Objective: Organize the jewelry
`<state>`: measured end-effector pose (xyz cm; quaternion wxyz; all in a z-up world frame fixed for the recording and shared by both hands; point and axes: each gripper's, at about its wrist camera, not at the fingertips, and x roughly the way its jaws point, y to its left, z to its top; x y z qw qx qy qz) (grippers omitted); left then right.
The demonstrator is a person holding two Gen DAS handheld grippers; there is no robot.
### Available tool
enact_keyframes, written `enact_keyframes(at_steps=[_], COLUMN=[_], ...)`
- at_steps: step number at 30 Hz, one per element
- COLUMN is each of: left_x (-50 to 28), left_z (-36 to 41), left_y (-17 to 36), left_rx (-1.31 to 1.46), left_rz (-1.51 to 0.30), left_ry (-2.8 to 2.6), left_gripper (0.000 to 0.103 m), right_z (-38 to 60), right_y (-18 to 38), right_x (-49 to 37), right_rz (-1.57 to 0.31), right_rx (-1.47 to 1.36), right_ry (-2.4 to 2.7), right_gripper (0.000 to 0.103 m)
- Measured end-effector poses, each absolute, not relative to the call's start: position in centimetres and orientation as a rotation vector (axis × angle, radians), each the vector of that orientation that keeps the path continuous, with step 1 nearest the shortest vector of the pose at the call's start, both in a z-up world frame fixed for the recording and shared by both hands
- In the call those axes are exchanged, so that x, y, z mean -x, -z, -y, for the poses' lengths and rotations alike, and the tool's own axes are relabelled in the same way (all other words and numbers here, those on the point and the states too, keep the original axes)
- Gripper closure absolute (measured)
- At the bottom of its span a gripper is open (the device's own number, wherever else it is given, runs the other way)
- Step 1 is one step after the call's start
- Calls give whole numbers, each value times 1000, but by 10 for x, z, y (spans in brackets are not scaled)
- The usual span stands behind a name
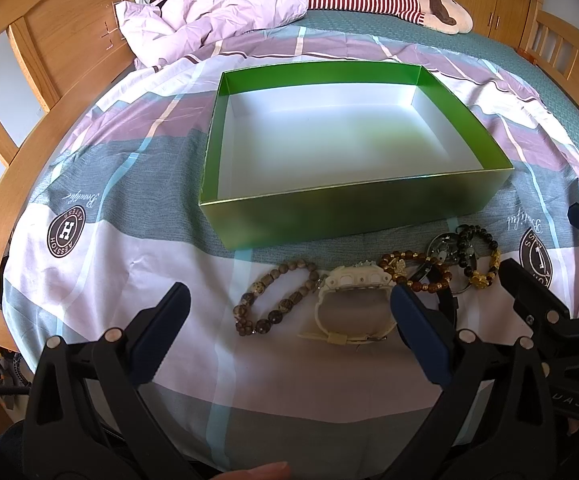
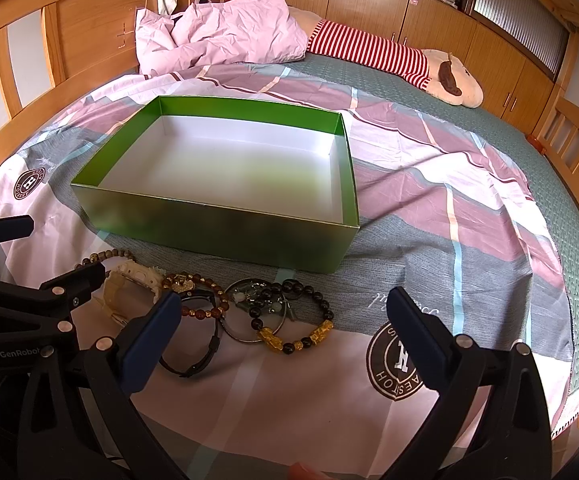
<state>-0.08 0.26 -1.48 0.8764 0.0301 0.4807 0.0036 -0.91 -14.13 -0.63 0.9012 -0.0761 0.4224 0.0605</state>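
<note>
An open green box (image 1: 345,216) with a white, bare inside (image 2: 225,168) stands on the bedspread. In front of it lies a row of jewelry: a brown bead bracelet (image 1: 275,298), a cream watch (image 1: 353,300), an amber bead bracelet (image 1: 415,270), a black band (image 2: 193,344), a metal ring piece (image 2: 255,308), and a black-and-gold bead bracelet (image 2: 297,320). My left gripper (image 1: 289,316) is open and empty, above the brown bracelet and watch. My right gripper (image 2: 285,324) is open and empty, above the black-and-gold bracelet.
The striped bedspread (image 2: 429,208) covers the bed. A crumpled pink quilt (image 1: 217,12) and a striped plush toy (image 2: 401,60) lie at the far end. A wooden bed frame (image 1: 21,128) curves along the left. Each gripper shows in the other's view (image 1: 549,320).
</note>
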Motion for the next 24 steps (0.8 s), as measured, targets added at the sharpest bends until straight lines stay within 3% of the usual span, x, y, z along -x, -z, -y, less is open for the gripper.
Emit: enact_keyframes(at_steps=[24], left_x=[-9], left_z=[-8], left_y=[27], left_rx=[-74], left_rz=[-1071], left_ry=[-41], left_gripper=[4], right_z=[154], right_y=[17], right_x=[0], right_rz=[-934], right_rx=[201], right_ry=[-55], right_gripper=[3])
